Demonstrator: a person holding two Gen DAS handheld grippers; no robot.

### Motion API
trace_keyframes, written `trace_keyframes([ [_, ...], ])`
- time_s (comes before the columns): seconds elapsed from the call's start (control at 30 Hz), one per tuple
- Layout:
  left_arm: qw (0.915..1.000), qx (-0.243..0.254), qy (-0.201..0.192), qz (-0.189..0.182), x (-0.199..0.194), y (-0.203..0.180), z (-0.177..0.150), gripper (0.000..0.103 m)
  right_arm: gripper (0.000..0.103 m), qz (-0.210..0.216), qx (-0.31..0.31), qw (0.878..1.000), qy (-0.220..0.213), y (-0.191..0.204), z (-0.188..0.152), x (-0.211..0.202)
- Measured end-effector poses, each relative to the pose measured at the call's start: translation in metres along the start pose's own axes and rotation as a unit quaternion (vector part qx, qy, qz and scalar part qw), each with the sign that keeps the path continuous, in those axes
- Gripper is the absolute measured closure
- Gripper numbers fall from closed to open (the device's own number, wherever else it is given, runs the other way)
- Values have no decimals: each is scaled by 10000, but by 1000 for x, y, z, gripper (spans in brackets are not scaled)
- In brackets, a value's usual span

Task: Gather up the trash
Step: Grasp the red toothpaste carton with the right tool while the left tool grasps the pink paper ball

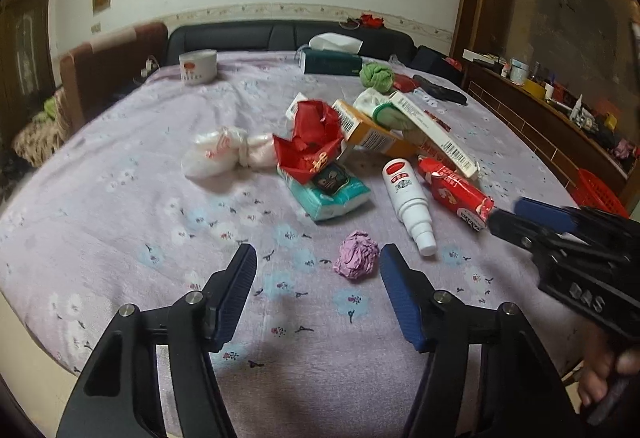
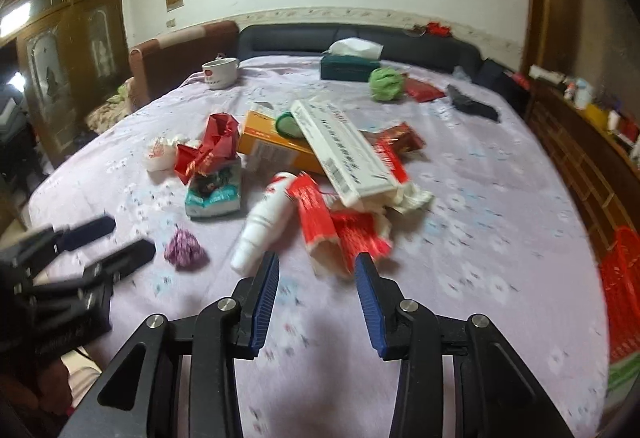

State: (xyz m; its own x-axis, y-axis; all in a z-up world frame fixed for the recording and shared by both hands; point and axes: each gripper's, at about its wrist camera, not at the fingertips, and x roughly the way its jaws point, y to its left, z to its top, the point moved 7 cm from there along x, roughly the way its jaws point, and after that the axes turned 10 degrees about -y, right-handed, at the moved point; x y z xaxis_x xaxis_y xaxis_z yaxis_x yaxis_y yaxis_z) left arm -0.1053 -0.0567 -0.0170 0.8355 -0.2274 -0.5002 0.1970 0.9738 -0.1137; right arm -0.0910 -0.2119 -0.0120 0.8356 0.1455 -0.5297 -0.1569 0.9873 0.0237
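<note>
- The bed (image 1: 120, 238) has a pale purple sheet with small flowers.
- A trash pile (image 1: 360, 142) of boxes, red wrappers and a white bottle lies mid-bed.
- Left gripper (image 1: 318, 258): spread wide, holding nothing.
- Right gripper (image 2: 316, 266): spread wide, holding nothing.
- A crumpled purple paper ball (image 1: 356, 256) lies near the left gripper.
</note>
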Motion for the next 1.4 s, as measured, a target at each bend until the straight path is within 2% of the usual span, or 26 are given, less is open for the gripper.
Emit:
trace_keyframes([
  [0.13, 9991, -255, 275, -208, 9, 5, -3, 40, 64, 76, 182, 9990, 405, -1, 2, 32],
  [0.17, 9988, -265, 327, -251, 11, 5, -3, 40, 69, 8, 143, 9989, 451, -2, 2, 38],
  [0.2, 9986, -246, 368, -287, 13, 4, -3, 40, 79, -53, 110, 9987, 495, -2, 1, 43],
  [0.27, 9984, -175, 414, -348, 16, 0, -4, 40, 80, -66, 114, 9988, 467, -2, 2, 45],
  [0.37, 9976, -40, 519, -463, 22, -11, -6, 40, 85, -145, 96, 9996, 209, -5, 5, 34],
  [0.5, 9969, 88, 622, -477, 33, -20, -5, 40, 86, 97, 476, 9987, 123, -12, 7, 17],
  [0.53, 9967, 101, 663, -454, 37, -21, -6, 42, 86, 177, 552, 9983, 103, -14, 6, 12],
  [0.6, 9960, 125, 790, -410, 44, -22, -8, 55, 86, 309, 737, 9968, 63, -17, 4, 2],
  [0.7, 9965, 221, 753, -299, 47, -22, -6, 68, 86, 529, 979, 9938, 45, -21, 1, -10],
  [0.77, 9964, 168, 760, -346, 48, -21, -6, 80, 86, 582, 1058, 9927, 28, -22, -1, -15],
  [0.93, 9975, 193, 565, -389, 41, -21, 2, 80, 86, 696, 1118, 9912, -142, -21, 1, -30],
  [1.13, 9982, 325, 241, -436, 28, -30, 17, 80, 86, 626, 1108, 9914, -294, -24, 2, -36],
  [1.4, 9968, 537, 191, -560, 28, -50, 24, 80, 86, 531, 1313, 9896, -256, -38, 1, -34],
])
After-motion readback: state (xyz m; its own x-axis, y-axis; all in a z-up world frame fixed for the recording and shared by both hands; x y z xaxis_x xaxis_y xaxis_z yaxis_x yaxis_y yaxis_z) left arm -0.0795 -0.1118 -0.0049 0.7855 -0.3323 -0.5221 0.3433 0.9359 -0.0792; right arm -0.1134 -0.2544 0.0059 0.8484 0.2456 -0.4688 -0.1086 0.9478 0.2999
